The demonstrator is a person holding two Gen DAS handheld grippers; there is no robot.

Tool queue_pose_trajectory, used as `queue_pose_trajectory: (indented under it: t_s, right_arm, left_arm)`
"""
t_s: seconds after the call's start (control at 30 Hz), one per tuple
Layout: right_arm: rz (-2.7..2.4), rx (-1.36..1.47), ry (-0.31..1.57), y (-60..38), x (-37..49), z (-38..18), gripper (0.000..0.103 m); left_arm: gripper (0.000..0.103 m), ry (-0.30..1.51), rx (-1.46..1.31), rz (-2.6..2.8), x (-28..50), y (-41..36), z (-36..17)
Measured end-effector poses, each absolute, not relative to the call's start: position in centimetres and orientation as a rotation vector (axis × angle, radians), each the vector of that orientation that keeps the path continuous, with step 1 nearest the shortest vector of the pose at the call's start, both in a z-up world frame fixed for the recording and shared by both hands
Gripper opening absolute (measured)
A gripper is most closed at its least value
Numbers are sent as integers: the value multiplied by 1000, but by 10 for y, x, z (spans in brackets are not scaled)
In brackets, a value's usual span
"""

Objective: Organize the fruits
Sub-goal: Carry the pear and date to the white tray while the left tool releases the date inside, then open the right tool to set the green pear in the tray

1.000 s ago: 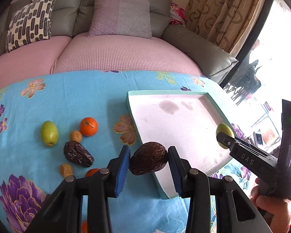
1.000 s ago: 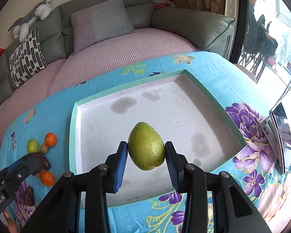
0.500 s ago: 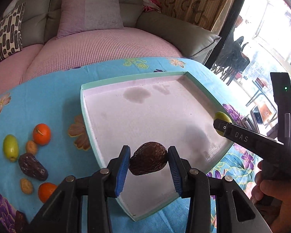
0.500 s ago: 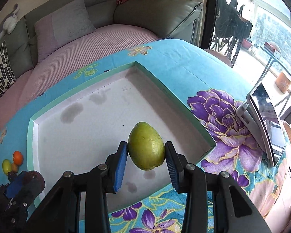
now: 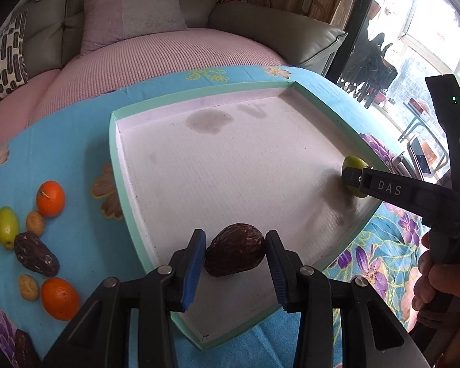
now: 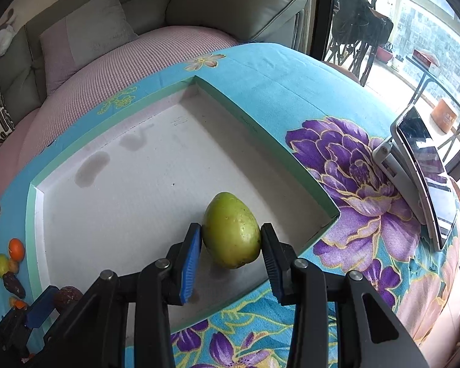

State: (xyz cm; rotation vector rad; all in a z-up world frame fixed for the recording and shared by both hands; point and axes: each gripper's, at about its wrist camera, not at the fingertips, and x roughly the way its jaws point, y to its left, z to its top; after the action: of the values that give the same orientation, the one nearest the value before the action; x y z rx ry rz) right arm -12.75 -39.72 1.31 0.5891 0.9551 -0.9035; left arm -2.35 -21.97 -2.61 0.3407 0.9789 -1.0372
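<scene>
My left gripper [image 5: 234, 250] is shut on a dark brown wrinkled fruit [image 5: 234, 253] and holds it over the near left part of the white tray [image 5: 113, 153]. My right gripper [image 6: 230, 243] is shut on a green fruit [image 6: 231, 230] low over the tray's [image 6: 30, 211] near right corner. The right gripper with its green fruit [image 5: 354, 164] also shows at the tray's right edge in the left wrist view. The left gripper with the brown fruit [image 6: 66, 296] shows at the bottom left of the right wrist view.
Left of the tray on the blue flowered cloth [image 5: 67, 141] lie two oranges [image 5: 50, 197], a green fruit [image 5: 6, 225], a dark brown fruit [image 5: 35, 257] and small tan ones [image 5: 35, 222]. A tablet on a stand [image 6: 423, 168] stands right of the tray. A sofa [image 5: 156, 55] is behind.
Both grippers have moved forward and down over the tray with their fruits still held. The loose fruits have slid to the left of the views.
</scene>
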Motion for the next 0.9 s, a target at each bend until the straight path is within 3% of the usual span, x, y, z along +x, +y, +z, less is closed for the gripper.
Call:
queue_pose_trajectory:
  t_s: [0.67,0.9]
  right_arm:
    - [-909,576,963,-396,-126,12,41]
    - [-908,568,968,-395,-125,12,41]
  left_arm:
    - [47,992,362,-1020,-24,-218,-22]
    - [55,969,314,-1001,-15,-206,-7]
